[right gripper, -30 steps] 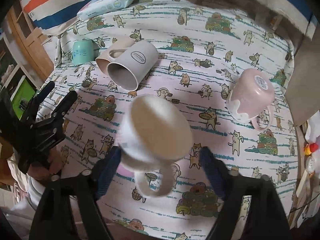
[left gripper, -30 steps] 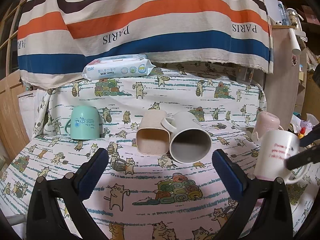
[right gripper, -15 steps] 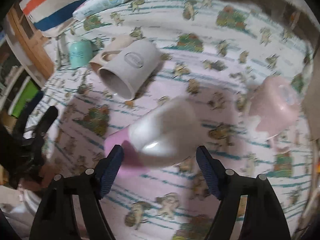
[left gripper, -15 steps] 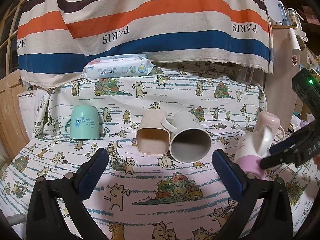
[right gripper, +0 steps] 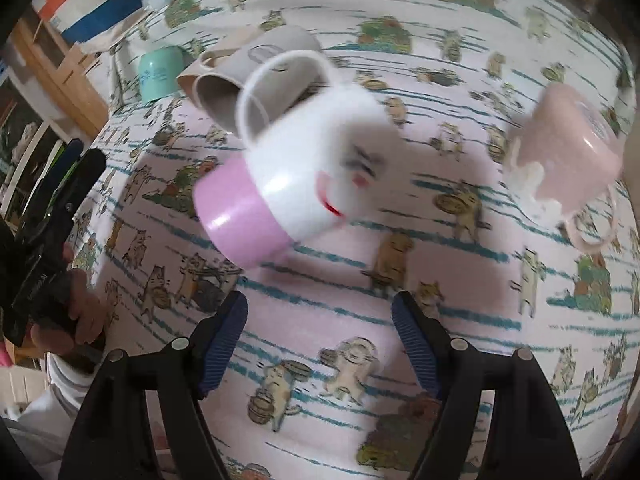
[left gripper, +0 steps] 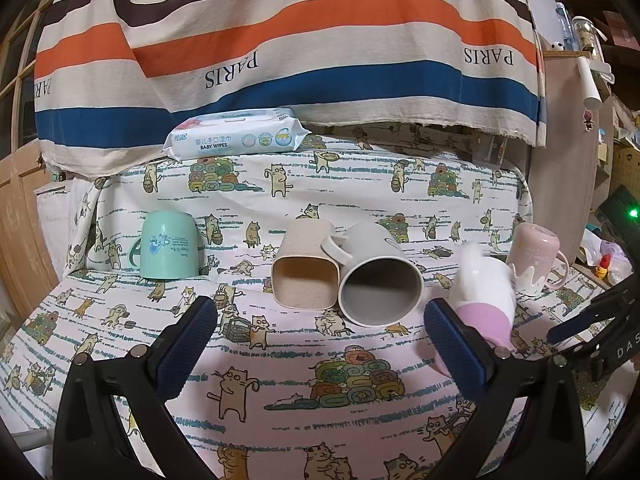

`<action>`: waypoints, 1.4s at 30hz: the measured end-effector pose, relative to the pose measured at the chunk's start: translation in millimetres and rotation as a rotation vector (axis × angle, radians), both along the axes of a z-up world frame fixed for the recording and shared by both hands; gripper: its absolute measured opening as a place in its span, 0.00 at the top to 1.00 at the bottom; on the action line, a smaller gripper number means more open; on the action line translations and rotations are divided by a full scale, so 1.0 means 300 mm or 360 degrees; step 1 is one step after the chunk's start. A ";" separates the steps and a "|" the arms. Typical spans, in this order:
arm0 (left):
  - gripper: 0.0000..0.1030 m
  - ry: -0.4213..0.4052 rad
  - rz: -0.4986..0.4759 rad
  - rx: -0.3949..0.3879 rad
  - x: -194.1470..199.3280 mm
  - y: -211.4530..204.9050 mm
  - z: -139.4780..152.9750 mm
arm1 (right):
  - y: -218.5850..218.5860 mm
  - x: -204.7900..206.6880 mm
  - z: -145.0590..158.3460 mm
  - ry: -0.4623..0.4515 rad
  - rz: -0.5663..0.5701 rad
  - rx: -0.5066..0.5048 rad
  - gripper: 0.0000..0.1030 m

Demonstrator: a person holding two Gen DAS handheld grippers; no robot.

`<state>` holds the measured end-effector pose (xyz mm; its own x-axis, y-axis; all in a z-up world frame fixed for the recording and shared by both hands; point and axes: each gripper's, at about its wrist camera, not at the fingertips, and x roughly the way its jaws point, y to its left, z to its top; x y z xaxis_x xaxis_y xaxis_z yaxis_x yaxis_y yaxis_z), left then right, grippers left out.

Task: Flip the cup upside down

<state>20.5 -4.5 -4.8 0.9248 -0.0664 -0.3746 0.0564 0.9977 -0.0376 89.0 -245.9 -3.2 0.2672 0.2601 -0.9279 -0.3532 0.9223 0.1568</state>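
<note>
The white cup [right gripper: 316,152] with the pink band at its mouth lies tilted and motion-blurred just ahead of the right tool [right gripper: 320,340], its handle [right gripper: 280,80] pointing away and the pink end toward the tool's left finger. It sits beyond the fingertips, not between them — the right tool's blue pads [right gripper: 222,344] stand wide apart with nothing in their grip. Whether the cup touches the cat-print cloth [right gripper: 440,320] covering the surface cannot be told from the blur. In the left wrist view the same cup [left gripper: 486,296] shows just past the left tool's right finger, mouth end low.

The left tool [left gripper: 320,336] is also spread wide and empty, hovering over the cloth, touching none of the cups.

Ahead of the left tool, a beige square cup [left gripper: 304,272] and a grey mug [left gripper: 378,284] lie on their sides touching each other, mouths toward the tool. Farther left a mint-green cup [left gripper: 170,246] stands upside down. To the right of the white cup, a pink mug [left gripper: 534,256] also stands upside down. At the far edge of the surface lies a pack of baby wipes [left gripper: 236,140], with a striped cloth [left gripper: 280,40] hanging behind it.
</note>
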 end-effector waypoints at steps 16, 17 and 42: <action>0.00 0.0047 -0.0051 -0.0018 0.016 -0.009 -0.007 | -0.100 -0.069 0.096 -0.0767 -0.0099 0.0166 0.26; 0.00 0.0062 -0.0055 -0.0024 0.022 -0.008 -0.009 | -0.112 -0.074 0.096 -0.0843 -0.0121 0.0178 0.25; 0.00 0.0094 0.0014 -0.0076 0.037 0.022 -0.014 | -0.075 -0.006 0.039 -0.0518 -0.0629 0.0529 0.16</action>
